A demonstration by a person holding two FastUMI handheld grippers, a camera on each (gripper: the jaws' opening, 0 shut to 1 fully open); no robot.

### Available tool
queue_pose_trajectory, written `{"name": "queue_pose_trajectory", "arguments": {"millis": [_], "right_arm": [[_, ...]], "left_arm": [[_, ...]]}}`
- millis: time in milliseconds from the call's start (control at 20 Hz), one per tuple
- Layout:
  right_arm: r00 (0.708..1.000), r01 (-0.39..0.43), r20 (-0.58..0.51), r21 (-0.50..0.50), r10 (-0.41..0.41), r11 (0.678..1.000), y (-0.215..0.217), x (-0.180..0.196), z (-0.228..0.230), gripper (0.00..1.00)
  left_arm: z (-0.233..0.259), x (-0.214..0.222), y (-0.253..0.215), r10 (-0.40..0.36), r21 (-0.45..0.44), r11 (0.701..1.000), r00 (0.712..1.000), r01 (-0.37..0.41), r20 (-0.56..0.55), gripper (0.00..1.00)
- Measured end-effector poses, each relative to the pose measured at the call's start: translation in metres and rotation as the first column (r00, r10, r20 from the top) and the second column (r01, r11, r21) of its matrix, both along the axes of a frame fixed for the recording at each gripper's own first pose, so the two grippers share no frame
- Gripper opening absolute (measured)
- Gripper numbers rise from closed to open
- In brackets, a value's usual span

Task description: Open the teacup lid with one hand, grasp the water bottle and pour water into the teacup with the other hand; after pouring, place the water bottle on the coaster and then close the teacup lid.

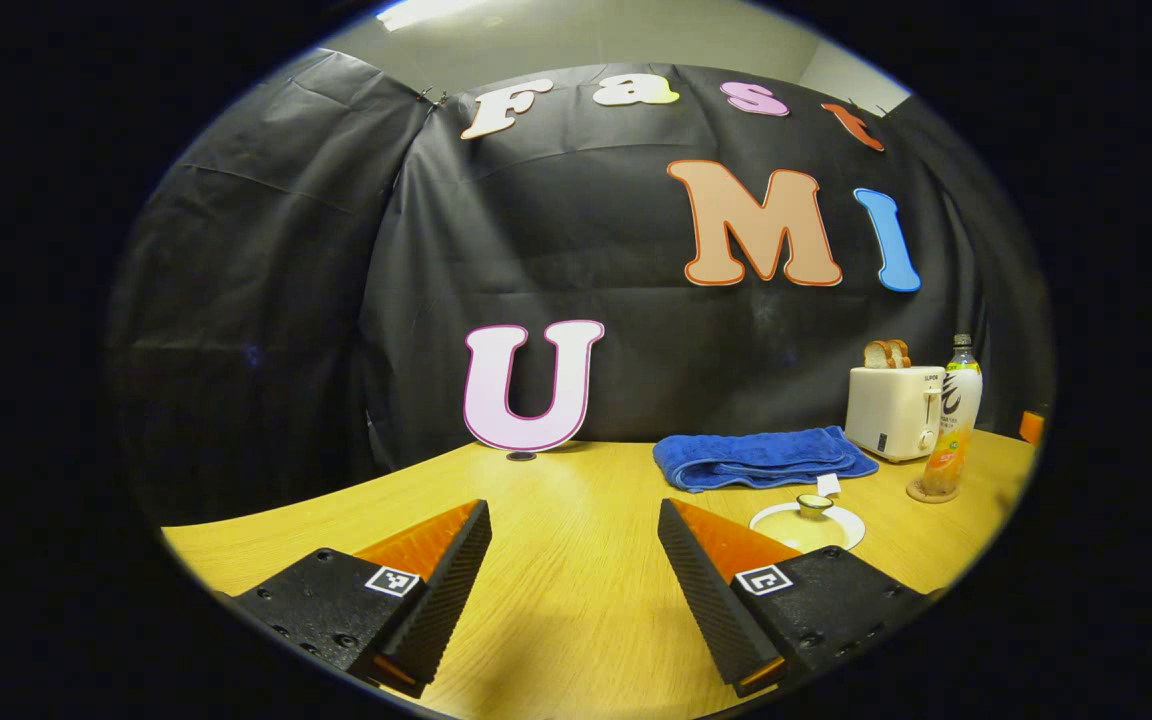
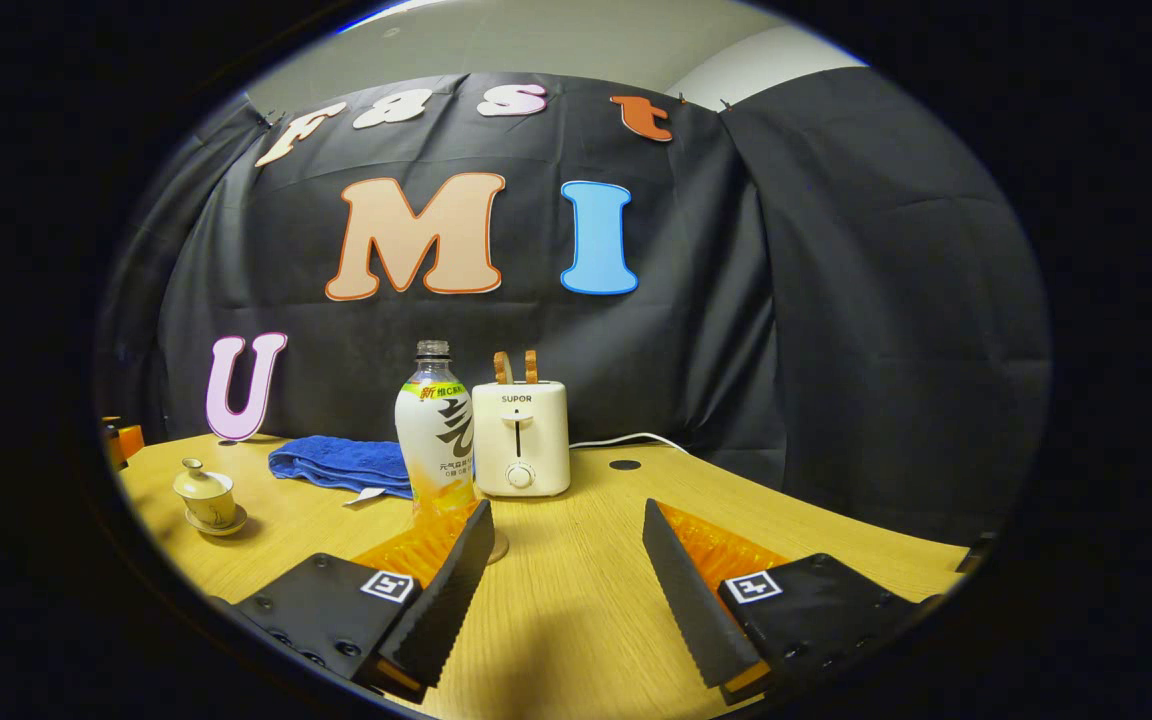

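Wooden table: your left gripper and right gripper gape wide, empty. Teacup lidded at 9 o'clock; water bottle on coaster, 11 o'clock. Task looks either unstarted or finished.

Right gripper at bottom centre, fingers spread wide over pale wooden surface, nothing between them. Clear plastic water bottle with white label and orange drink standing upright just above left finger, on round coaster. White two-slot toaster with bread slices just right of bottle. Folded blue towel left of centre. Small cream lidded teacup on saucer at far left.
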State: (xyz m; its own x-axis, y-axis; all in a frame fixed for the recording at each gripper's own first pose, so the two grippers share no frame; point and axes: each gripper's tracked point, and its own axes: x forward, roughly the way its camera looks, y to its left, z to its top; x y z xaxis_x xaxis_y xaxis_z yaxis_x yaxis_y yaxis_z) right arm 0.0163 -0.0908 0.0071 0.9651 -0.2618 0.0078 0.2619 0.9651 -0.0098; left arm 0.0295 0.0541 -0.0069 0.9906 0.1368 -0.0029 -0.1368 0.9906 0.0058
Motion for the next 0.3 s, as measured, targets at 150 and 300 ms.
{"name": "queue_pose_trajectory", "arguments": {"millis": [150, 300], "right_arm": [[1.000, 0.000, 0.000, 0.000, 0.000, 1.000, -0.0001, 0.0001, -0.0001, 0.92], [1.000, 0.000, 0.000, 0.000, 0.000, 1.000, -0.0003, -0.0002, 0.0003, 0.92]], "left_arm": [[-0.0003, 0.0002, -0.0004, 0.000, 0.000, 1.000, 1.000, 0.000, 0.000, 0.98], [-0.0006, 0.0006, -0.0002, 0.000, 0.000, 1.000, 1.000, 0.000, 0.001, 0.98]]}}
